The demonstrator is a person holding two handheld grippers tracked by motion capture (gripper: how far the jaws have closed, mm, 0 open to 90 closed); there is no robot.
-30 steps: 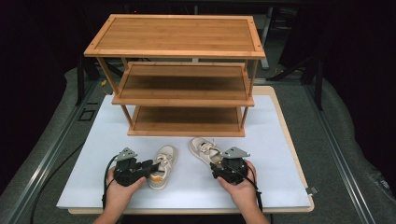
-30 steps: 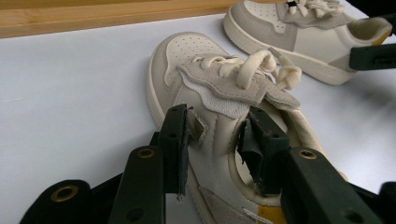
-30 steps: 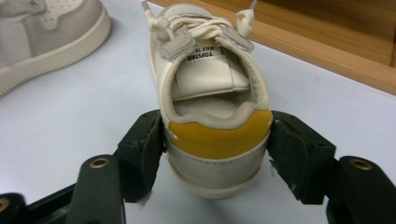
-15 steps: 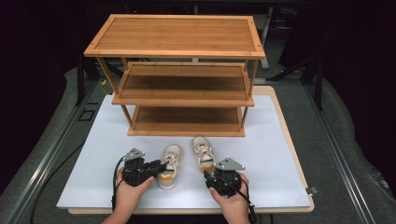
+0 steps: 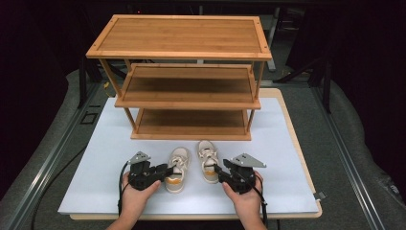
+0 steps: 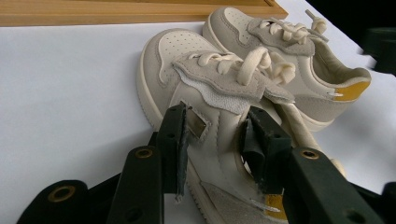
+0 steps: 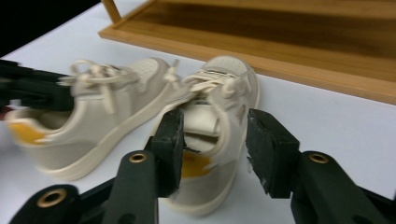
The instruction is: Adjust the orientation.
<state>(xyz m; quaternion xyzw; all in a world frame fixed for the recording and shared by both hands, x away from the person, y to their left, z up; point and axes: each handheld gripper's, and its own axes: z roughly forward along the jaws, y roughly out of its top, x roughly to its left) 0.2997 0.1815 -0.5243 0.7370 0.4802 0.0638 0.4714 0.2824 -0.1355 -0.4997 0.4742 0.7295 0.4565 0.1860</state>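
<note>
From the high view I saw both small cream shoes standing side by side on the white board (image 5: pixel 110 158), toes toward the wooden shoe rack (image 5: pixel 189 96) and just short of its bottom shelf. My left gripper (image 5: pixel 160 171) sat at the heel of the left shoe (image 5: pixel 177 165) and my right gripper (image 5: pixel 221 171) at the heel of the right shoe (image 5: pixel 207 160). From up there I could not tell how the jaws met the shoes.

The left gripper view settled that on its side: the two black jaws pinched the left shoe (image 6: pixel 205 102) across its collar, one pad against the outer side, the other inside the opening. The right shoe (image 6: pixel 289 60) lay just beyond, its yellow heel patch showing.

In the right gripper view the jaws straddled the heel of the right shoe (image 7: pixel 219 116) and had just been closing. The left-hand jaw touched the shoe's side, while a gap showed at the other jaw, so I read no firm grip there. The picture was blurred. The left shoe (image 7: pixel 98 116) stood close beside it, and the rack's lowest shelf (image 7: pixel 280 42) ran across behind both.
</note>
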